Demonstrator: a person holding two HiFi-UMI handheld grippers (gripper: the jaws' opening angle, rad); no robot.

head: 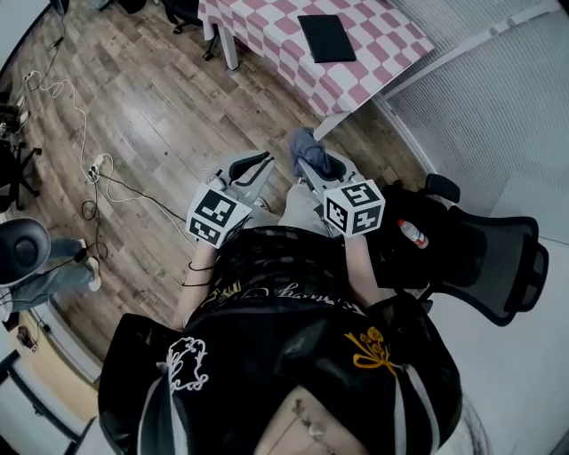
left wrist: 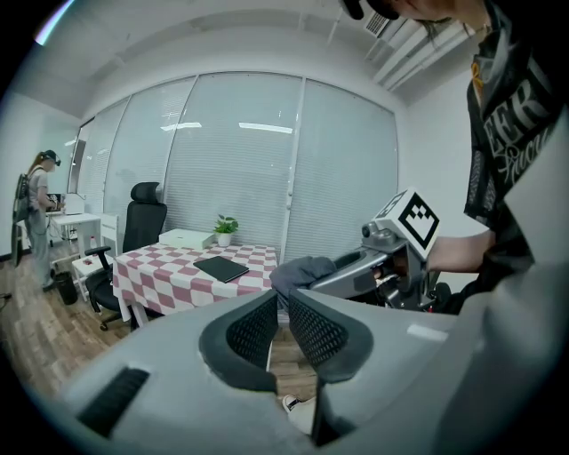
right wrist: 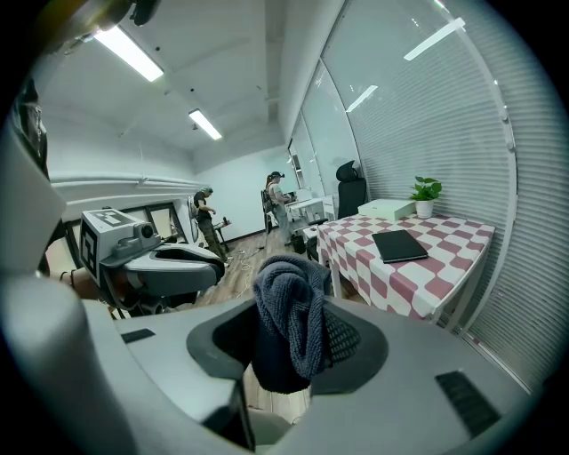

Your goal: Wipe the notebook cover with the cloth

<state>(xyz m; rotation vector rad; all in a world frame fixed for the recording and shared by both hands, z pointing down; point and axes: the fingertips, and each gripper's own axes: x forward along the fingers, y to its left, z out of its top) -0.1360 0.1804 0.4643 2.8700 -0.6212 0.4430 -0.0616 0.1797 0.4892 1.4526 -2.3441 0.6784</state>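
Observation:
A black notebook [head: 326, 37] lies flat on a table with a pink and white checked cloth [head: 267, 27], well ahead of me; the notebook [left wrist: 220, 267] [right wrist: 399, 245] also shows in both gripper views. My right gripper [head: 311, 160] is shut on a dark grey-blue cloth [head: 309, 147], which bunches between its jaws and hangs down, cloth [right wrist: 292, 320]. My left gripper [head: 258, 164] is held beside it at my waist, its jaws nearly closed with nothing between them [left wrist: 277, 324]. Both grippers are well short of the table.
A black office chair [head: 480, 258] stands at my right with a small bottle [head: 412, 233] beside it. Cables [head: 80, 151] trail over the wooden floor at left. A white box [right wrist: 387, 209] and a potted plant [right wrist: 425, 192] sit on the table's far end. People stand at desks in the distance.

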